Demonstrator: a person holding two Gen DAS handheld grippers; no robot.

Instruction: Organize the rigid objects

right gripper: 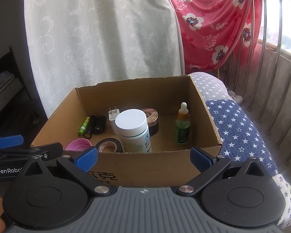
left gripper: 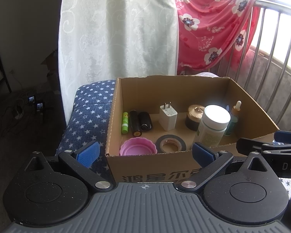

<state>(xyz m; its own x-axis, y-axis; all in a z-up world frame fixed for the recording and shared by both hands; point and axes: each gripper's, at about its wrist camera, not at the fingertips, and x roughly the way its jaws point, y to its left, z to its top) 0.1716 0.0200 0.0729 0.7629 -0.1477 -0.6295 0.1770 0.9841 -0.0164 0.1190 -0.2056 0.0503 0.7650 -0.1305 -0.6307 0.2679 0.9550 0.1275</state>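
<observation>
The box (left gripper: pixel 248 101) sits on a star-print cushion (left gripper: pixel 91 108), open at the top. Both grippers are held in front of its near wall, outside it.

**Gripper state**
- Left gripper (left gripper: pixel 145 152): jaws spread wide, nothing between the pads.
- Right gripper (right gripper: pixel 144 158): jaws spread wide, nothing between the pads.
- The 2 grippers are side by side; each shows at the edge of the other's view.

**Box contents (9 items visible)**
1. Green tube (left gripper: pixel 124 122), lying flat near the left wall.
2. 2 black cylinders (left gripper: pixel 140 123), lying flat, touching each other, just beside the tube.
3. White plug (left gripper: pixel 167 118), standing, prongs up.
4. Round tin (left gripper: pixel 195 117) with a copper lid, behind the jar.
5. White jar (left gripper: pixel 213 127), upright, white cap.
6. Dropper bottle (right gripper: pixel 182 126), upright, toward the right wall.
7. Pink lid (left gripper: pixel 138 147), at the near wall.
8. Tape roll (left gripper: pixel 171 143), lying flat, just beside the pink lid.

**Progress**
- Every loose item in view is already inside the box. No item is visible on the cushion outside it.
- Items are loosely grouped: cylindrical items left, containers centre and right, flat rings at the front.
- Judgement: the task appears at or near completion. Whether further items wait outside the field of view cannot be told.
- Remaining work, if any, is probably only tidying the layout.
</observation>
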